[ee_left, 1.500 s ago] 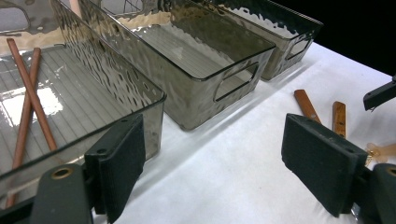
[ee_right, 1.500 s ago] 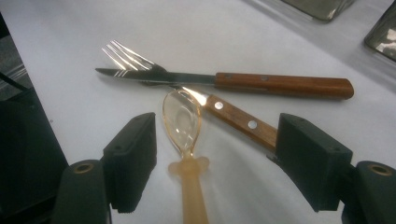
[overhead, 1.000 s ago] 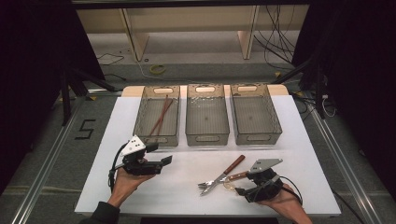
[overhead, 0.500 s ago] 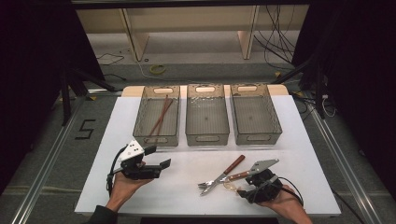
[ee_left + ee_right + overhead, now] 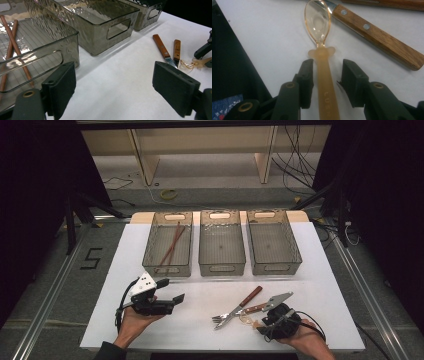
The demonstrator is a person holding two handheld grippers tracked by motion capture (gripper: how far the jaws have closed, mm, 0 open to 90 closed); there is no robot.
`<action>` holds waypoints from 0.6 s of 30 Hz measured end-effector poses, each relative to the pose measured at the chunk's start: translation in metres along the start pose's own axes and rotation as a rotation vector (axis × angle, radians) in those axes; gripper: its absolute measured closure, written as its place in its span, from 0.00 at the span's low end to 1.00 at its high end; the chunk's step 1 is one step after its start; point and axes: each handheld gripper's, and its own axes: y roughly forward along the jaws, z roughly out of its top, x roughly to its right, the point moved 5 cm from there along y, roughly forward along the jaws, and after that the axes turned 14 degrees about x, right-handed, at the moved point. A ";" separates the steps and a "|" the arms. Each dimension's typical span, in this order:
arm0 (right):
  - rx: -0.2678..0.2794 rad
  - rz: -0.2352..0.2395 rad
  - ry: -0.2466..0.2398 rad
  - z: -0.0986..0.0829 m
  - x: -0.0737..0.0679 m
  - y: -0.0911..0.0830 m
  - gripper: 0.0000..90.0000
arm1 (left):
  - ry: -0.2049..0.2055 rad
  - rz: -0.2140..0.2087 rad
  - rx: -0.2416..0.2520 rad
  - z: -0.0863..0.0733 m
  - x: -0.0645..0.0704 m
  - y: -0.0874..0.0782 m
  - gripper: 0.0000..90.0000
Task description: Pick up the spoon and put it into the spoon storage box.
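High view, table: white sheet [image 5: 200,320] under three smoky, ribbed clear plastic bins in a row; the left bin [image 5: 150,251] holds two reddish-brown chopsticks [image 5: 171,246].
High view, cutlery: fork [image 5: 226,316] and knife [image 5: 246,299] with wooden handles lie crossed on the sheet near the right hand.
High view, left gripper [image 5: 172,303]: resting in the person's palm, low over bare sheet in front of the left bin, well apart from the cutlery.
High view, right gripper [image 5: 256,324]: down at the sheet, just beside the cutlery handles.
Left gripper view, jaws: flat black pads spread wide, nothing between them but white sheet.
Left gripper view, surroundings: dimpled bin wall with a cut-out handle at left; two wooden handles farther off at right.
Right gripper view, spoon [image 5: 322,50]: translucent amber plastic, oval bowl, small knob at the neck, raised letters on the handle, lying flat on the sheet beside a riveted wooden handle [image 5: 377,35].
Right gripper view, jaws: part open, straddling the spoon handle; left pad close against it, right pad with a clear gap, no pinch yet.
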 end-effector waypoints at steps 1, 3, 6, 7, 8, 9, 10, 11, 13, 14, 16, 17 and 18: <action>-0.007 0.001 -0.002 0.000 -0.001 0.000 0.70 | 0.000 0.000 0.000 0.000 0.000 0.000 0.20; -0.017 0.001 -0.017 0.000 -0.002 -0.001 0.72 | 0.000 -0.001 -0.002 0.000 0.000 0.000 0.20; -0.037 -0.004 -0.031 0.000 -0.004 -0.001 0.75 | -0.002 -0.001 -0.003 -0.001 0.000 0.000 0.20; -0.040 -0.005 -0.035 -0.001 -0.003 -0.002 0.76 | -0.002 -0.002 -0.004 -0.001 0.001 0.000 0.20; -0.043 -0.007 -0.036 -0.001 -0.004 -0.002 0.77 | -0.002 -0.003 -0.004 -0.001 0.001 0.000 0.20; -0.045 -0.010 -0.045 -0.001 -0.004 -0.001 0.79 | 0.000 -0.005 -0.007 -0.002 0.001 0.001 0.20; -0.045 -0.021 -0.053 0.000 -0.003 -0.001 0.81 | 0.002 -0.004 -0.009 -0.002 0.001 0.001 0.20; -0.048 -0.026 -0.059 0.000 -0.004 -0.001 0.82 | 0.003 -0.004 -0.010 -0.002 0.001 0.001 0.20; -0.056 -0.031 -0.061 0.000 -0.005 -0.001 0.84 | 0.003 -0.006 -0.013 -0.003 0.002 0.002 0.20; -0.058 -0.034 -0.073 0.000 -0.005 -0.001 0.84 | 0.003 -0.006 -0.014 -0.003 0.001 0.002 0.21; -0.062 -0.040 -0.082 0.000 -0.006 0.000 0.85 | 0.002 -0.004 -0.013 -0.003 0.001 0.002 0.21; -0.064 -0.038 -0.089 0.000 -0.006 0.000 0.85 | 0.003 -0.004 -0.013 -0.003 0.001 0.002 0.21; -0.063 -0.036 -0.090 0.000 -0.006 0.000 0.85 | 0.003 -0.004 -0.011 -0.003 0.001 0.002 0.21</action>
